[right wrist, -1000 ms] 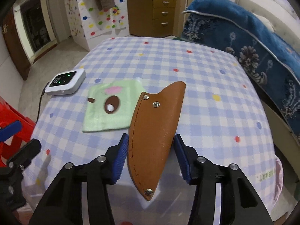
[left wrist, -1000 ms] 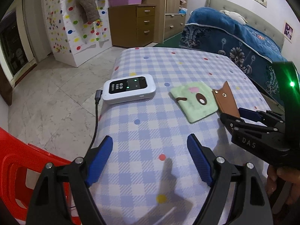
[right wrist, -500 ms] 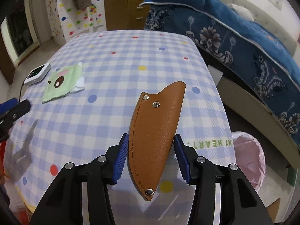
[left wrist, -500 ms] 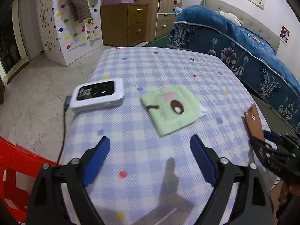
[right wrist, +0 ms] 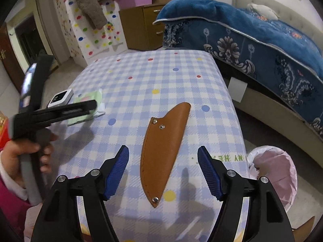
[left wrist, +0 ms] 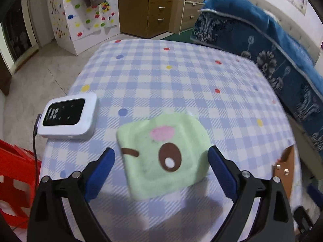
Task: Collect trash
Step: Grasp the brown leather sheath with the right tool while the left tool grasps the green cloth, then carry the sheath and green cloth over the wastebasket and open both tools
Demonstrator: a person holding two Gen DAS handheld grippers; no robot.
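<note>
A pale green cloth (left wrist: 145,133) with a cartoon face lies flat on the checked table (left wrist: 181,76). My left gripper (left wrist: 160,151) hovers over its near half. Its jaws are opening, one pad on each side of the cloth and neither touching it. A brown leather sheath (right wrist: 167,133) lies lengthwise near the table's right edge. My right gripper (right wrist: 163,150) straddles it with jaws opening, and both pads stand clear of it. The sheath (left wrist: 282,167) also shows at the right edge of the left wrist view. The left gripper (right wrist: 88,105) and the hand holding it appear at the left of the right wrist view.
A white device (left wrist: 68,117) with a dark screen and a cable sits left of the cloth. A bin lined with a pink bag (right wrist: 272,169) stands on the floor beside the table's right edge. A red stool (left wrist: 12,173) is at the left, and a blue-covered bed (right wrist: 262,40) lies behind.
The right jaws have spread off the sheath, which they gripped before, after carrying it toward the table's right edge. The left gripper has moved right, from beside the white device to over the green cloth.
</note>
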